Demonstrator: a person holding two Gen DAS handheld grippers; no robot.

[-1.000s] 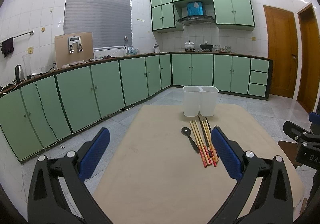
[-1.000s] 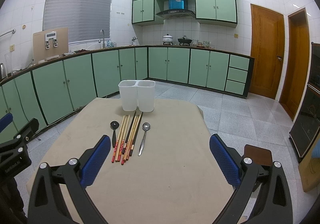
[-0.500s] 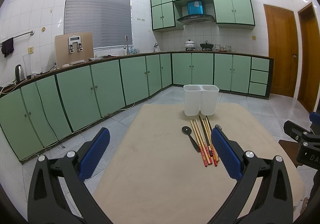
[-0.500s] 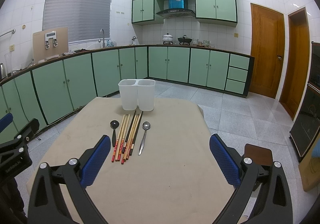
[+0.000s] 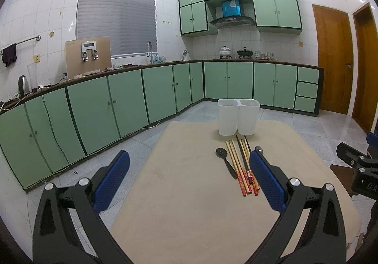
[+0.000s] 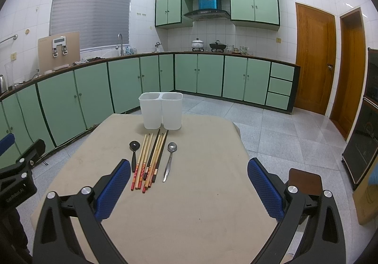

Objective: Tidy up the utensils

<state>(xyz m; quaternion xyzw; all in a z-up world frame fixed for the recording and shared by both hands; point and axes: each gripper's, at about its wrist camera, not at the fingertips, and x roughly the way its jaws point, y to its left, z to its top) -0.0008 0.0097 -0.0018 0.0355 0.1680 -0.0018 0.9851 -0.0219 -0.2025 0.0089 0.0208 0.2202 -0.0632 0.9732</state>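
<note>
A: How are the two tools sitting?

B: The left tool (image 5: 189, 169) is hovering over the near left part of the beige surface (image 5: 189, 205), its blue pads spread wide and pinching nothing. The right tool (image 6: 189, 176) is hovering over the near edge too, spread just as wide, with nothing between its pads. Part of each tool is showing at the edge of the other's view.

A: And where are the utensils lying?

B: They are lying flat in a row on the surface, ahead of both tools. The chopsticks (image 6: 150, 157) are bunched side by side in the middle, pale ones with red ends and a couple of dark ones, their tips pointing toward the bins (image 6: 161, 110). A black spoon (image 6: 134, 153) is lying just left of them, bowl toward the bins. A metal spoon (image 6: 170, 160) is lying just right of them, a little apart; in the left view the left tool's right pad is hiding most of it.

A: The bins?

B: Two white, translucent bins are standing upright at the far end of the surface, touching each other side by side. From here I cannot tell what is inside them. The chopstick tips are ending just short of their bases.

A: Anything around?

B: Green cabinets (image 6: 94, 94) are running along the walls behind, and wooden doors (image 6: 314, 58) are standing at the right.
</note>
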